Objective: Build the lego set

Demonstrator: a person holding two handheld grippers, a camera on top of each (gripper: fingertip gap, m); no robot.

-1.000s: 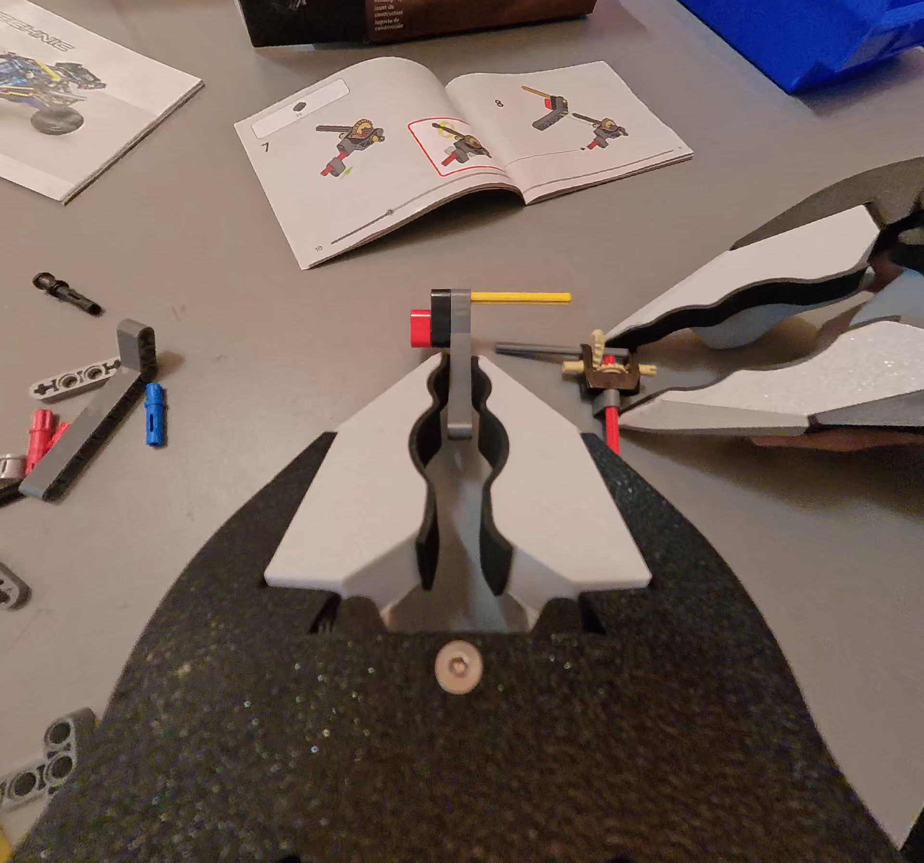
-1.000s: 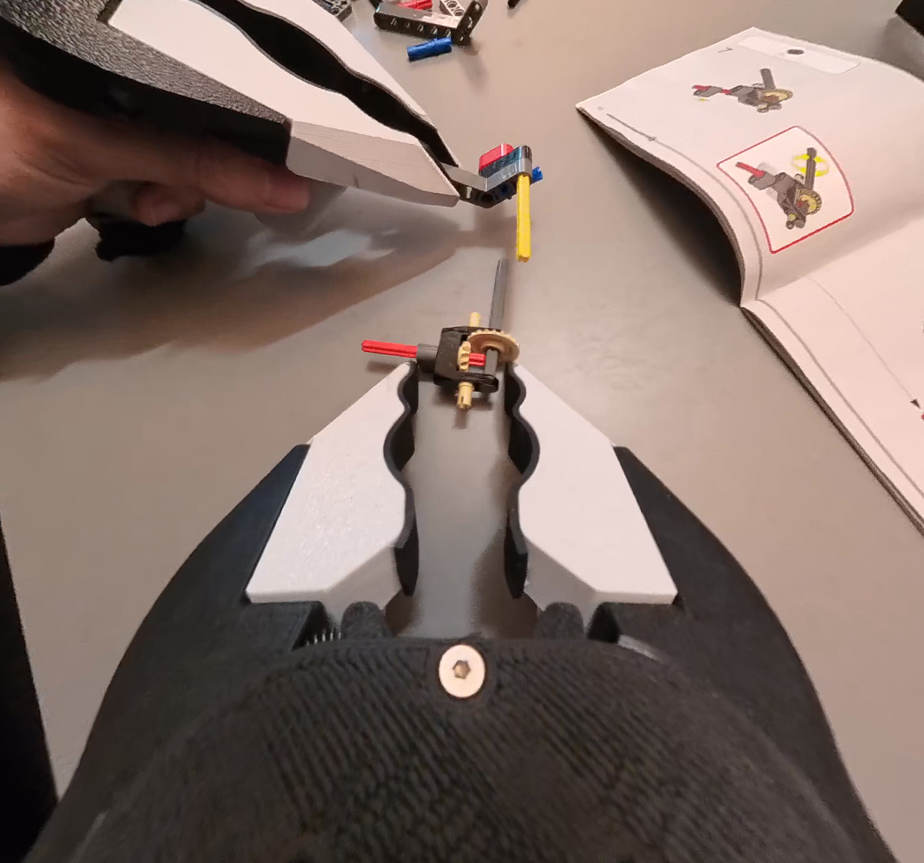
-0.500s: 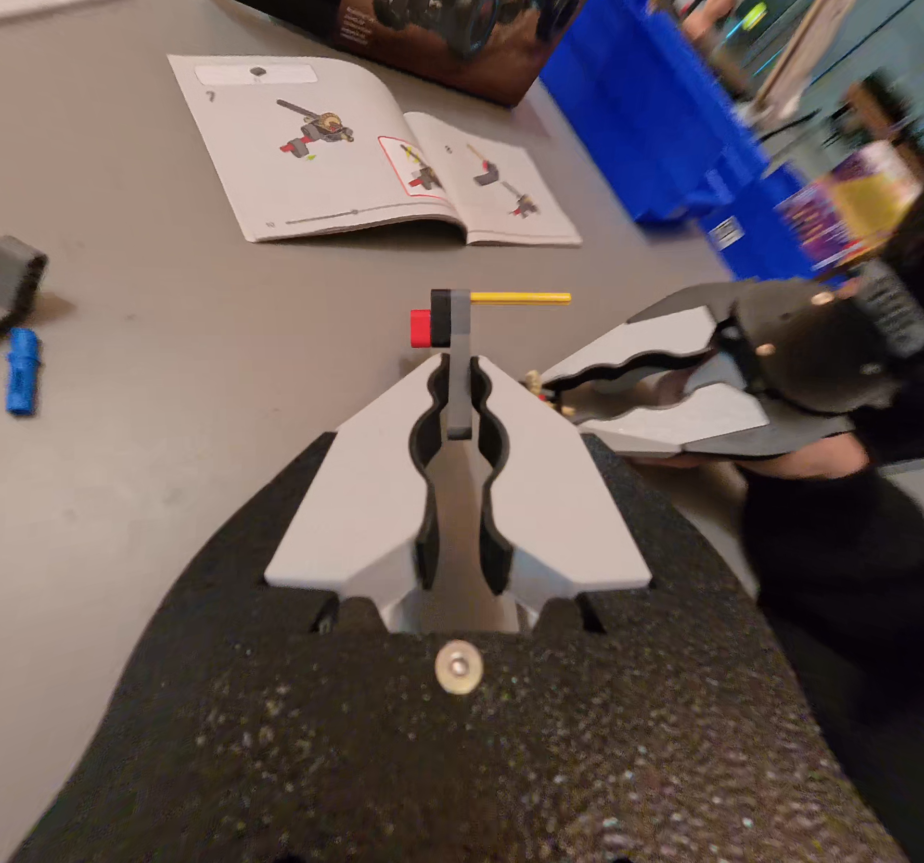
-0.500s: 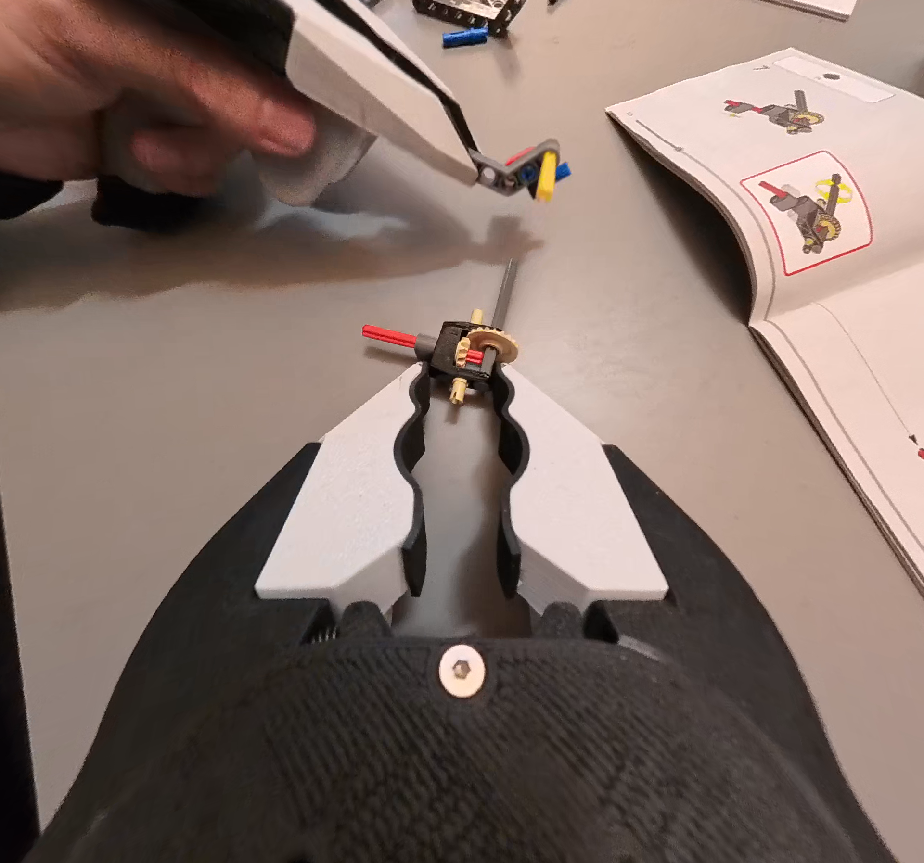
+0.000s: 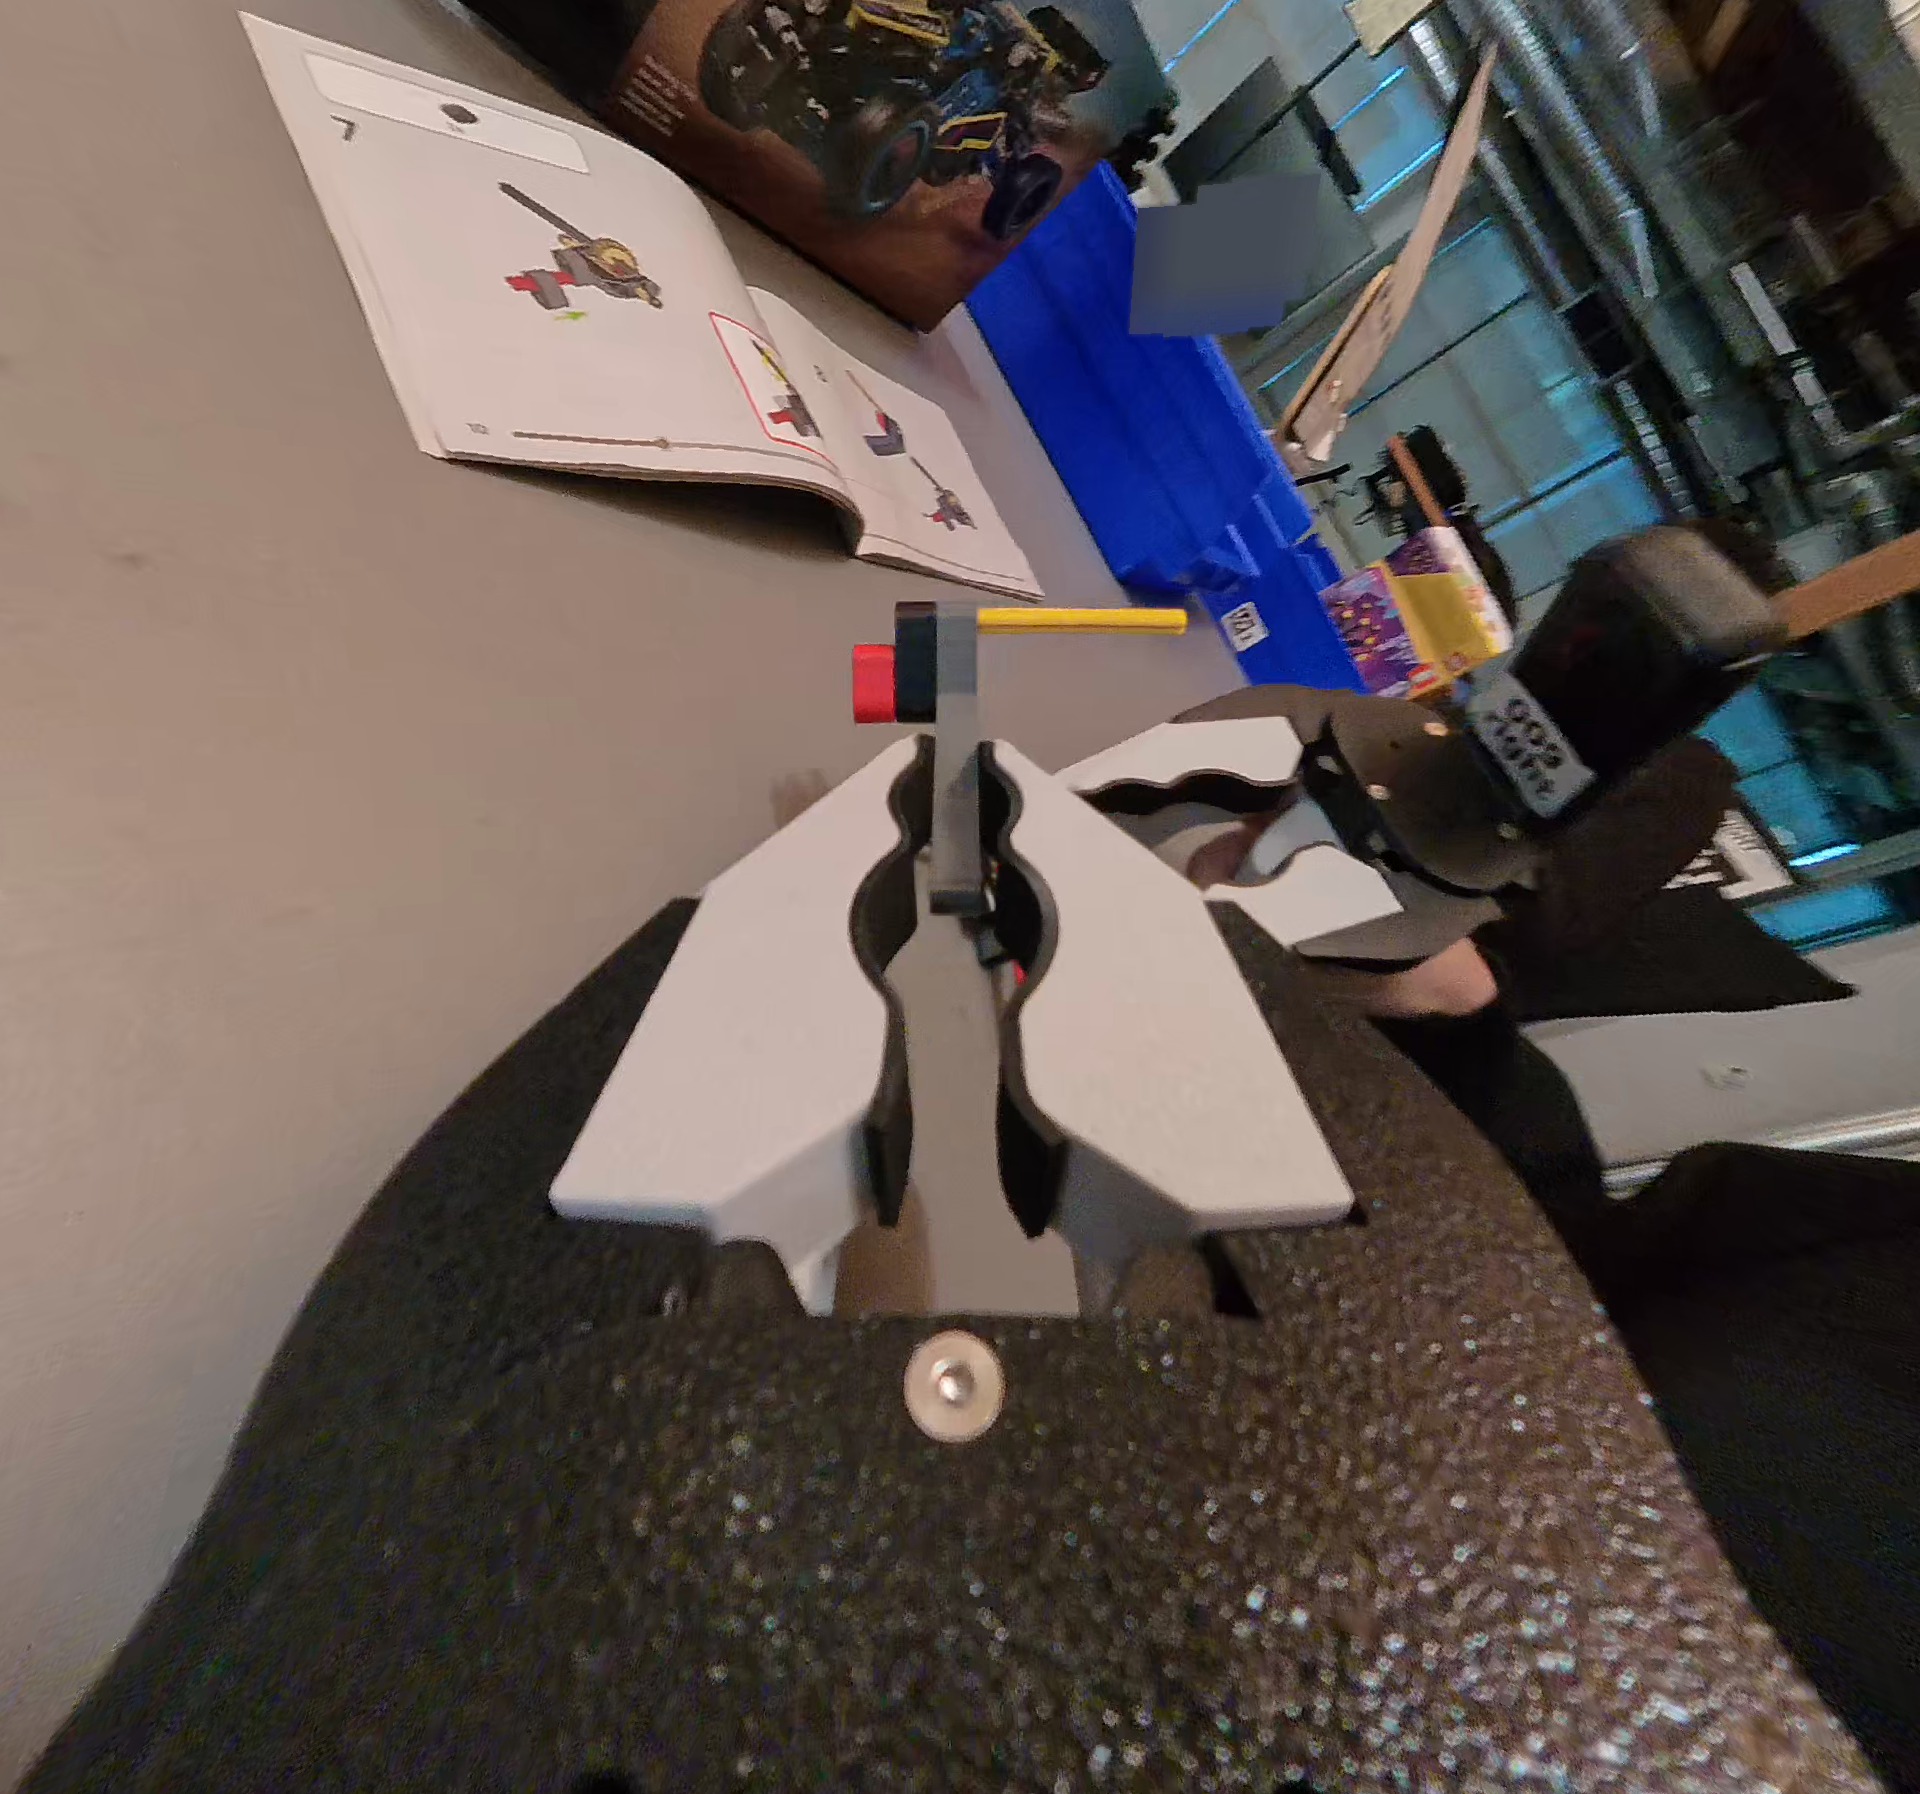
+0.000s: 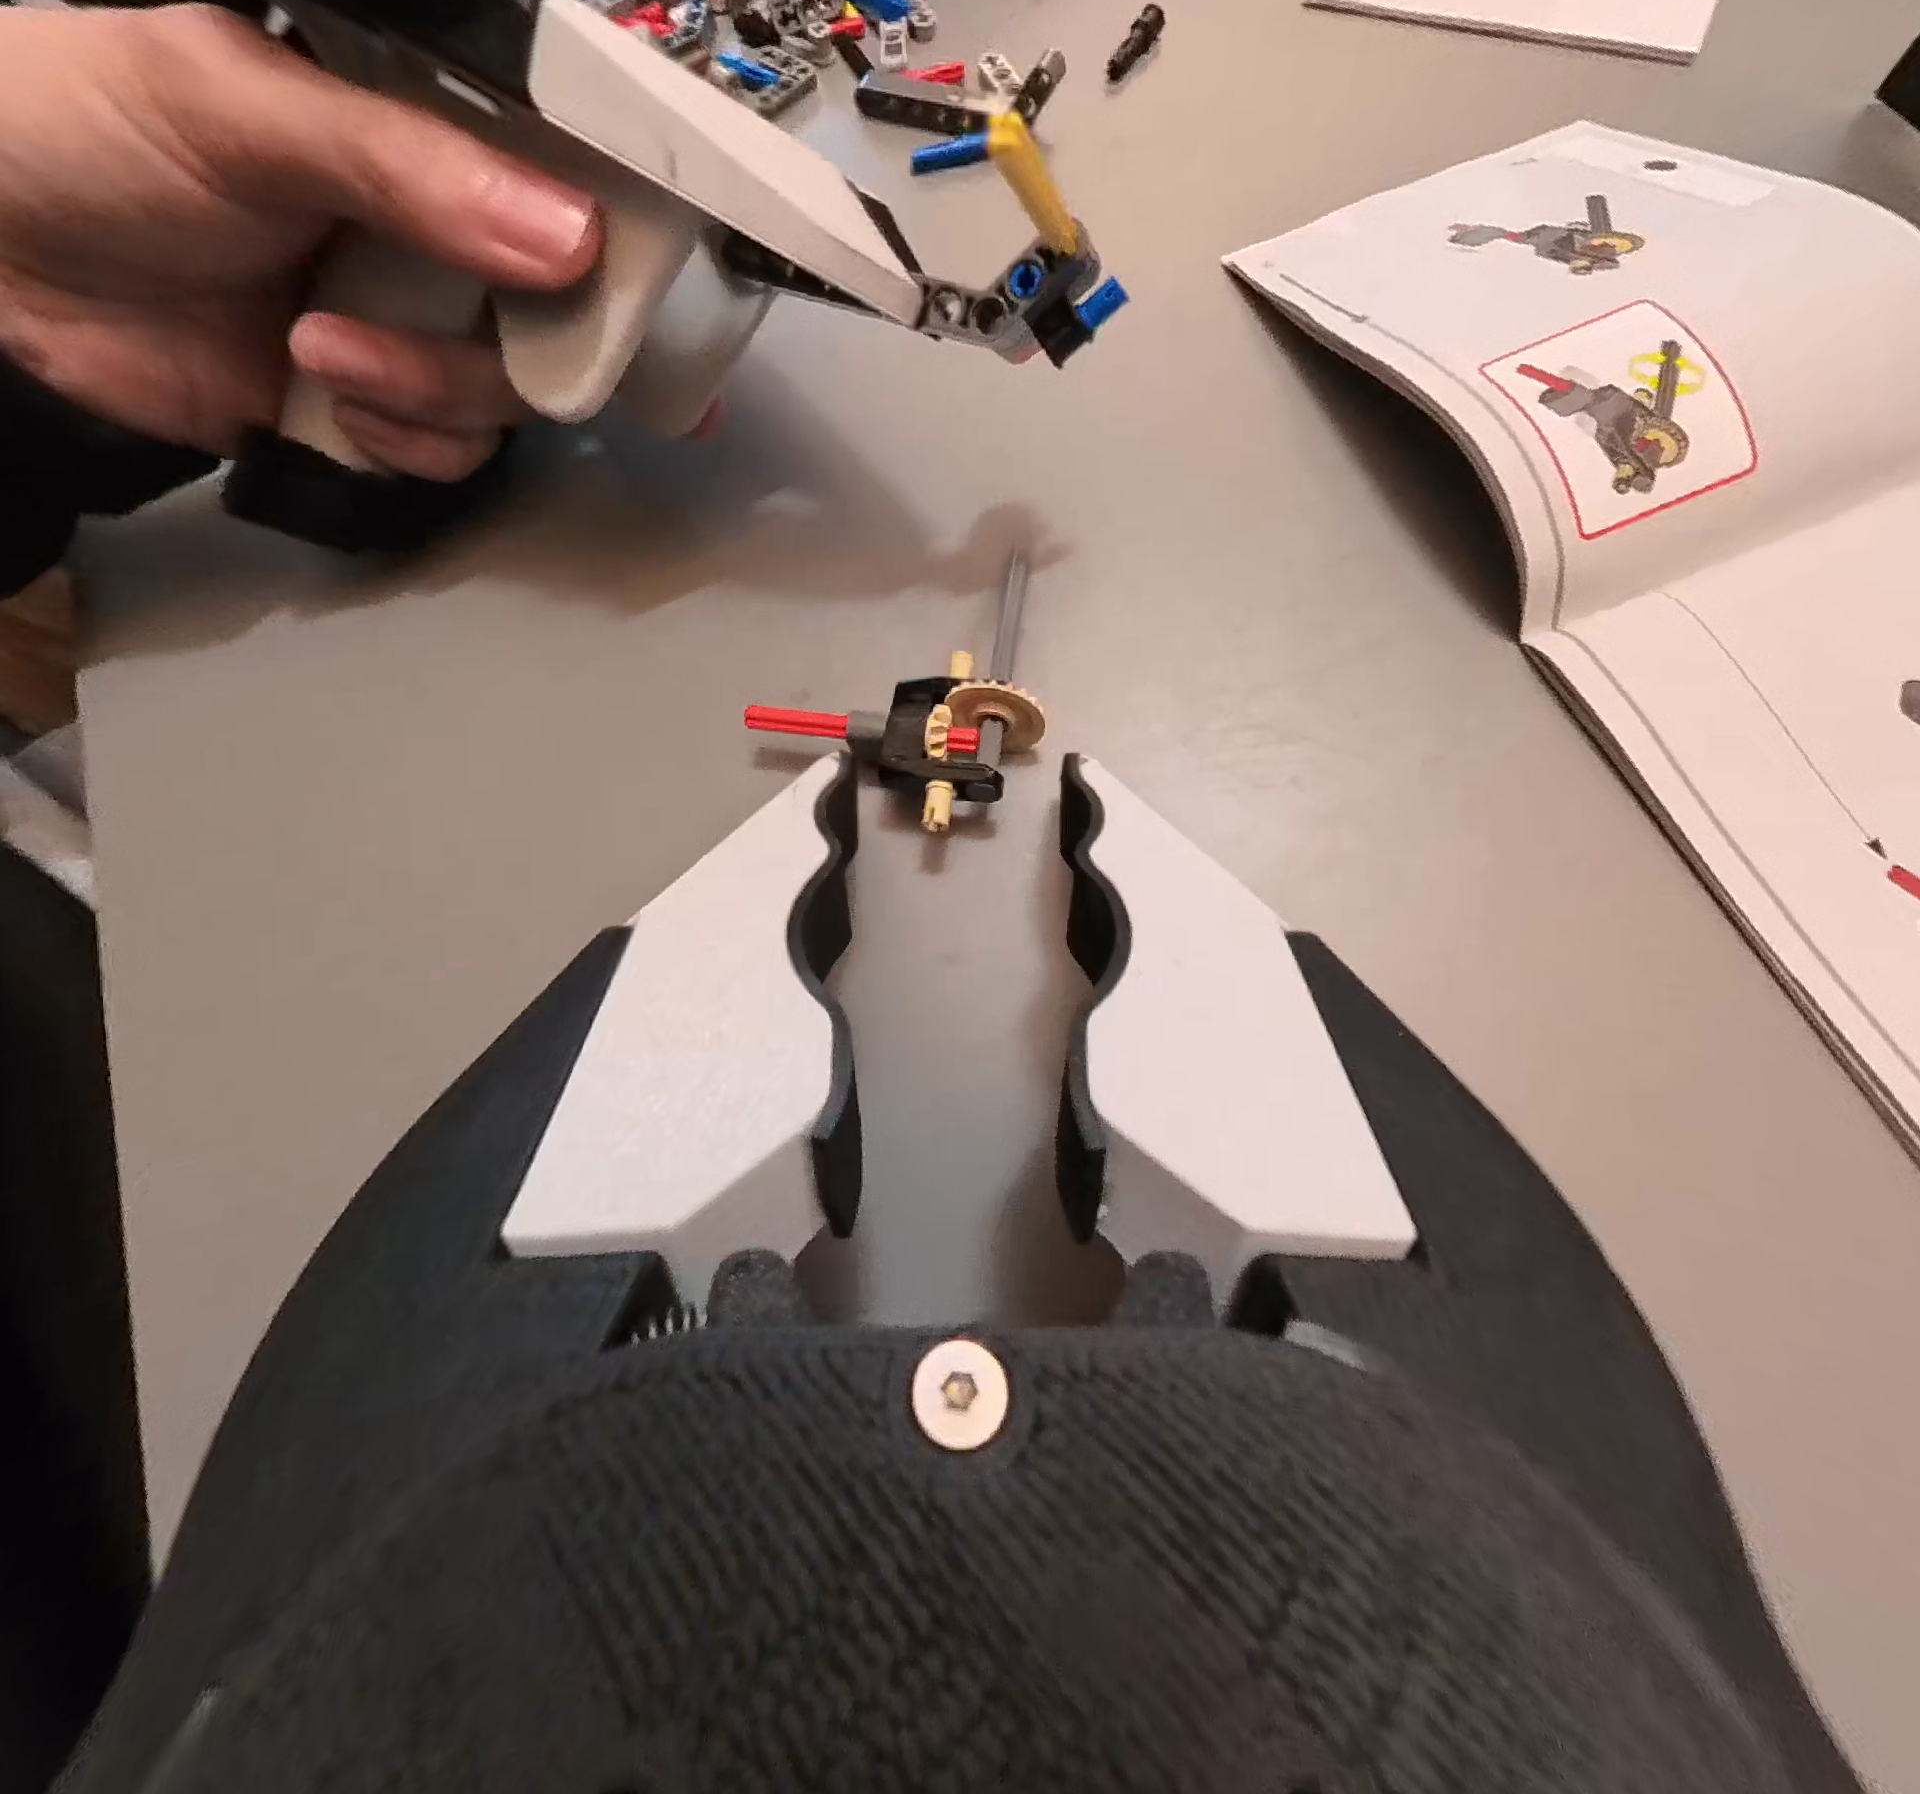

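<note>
Grey table (image 6: 1299,664), left gripper (image 5: 956,757) clamping grey beam assembly (image 5: 951,695), right gripper (image 6: 951,778) spread around gear assembly (image 6: 935,731), printed booklet (image 6: 1662,394)

Left claw (image 5: 954,768) clamped, right claw (image 6: 961,768) agape

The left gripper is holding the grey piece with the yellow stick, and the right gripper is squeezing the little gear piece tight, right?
Not quite. The left gripper does hold the grey piece with the yellow stick. But the right wrist view shows the right gripper open, its fingers apart around the gear piece, which lies on the table.
</note>
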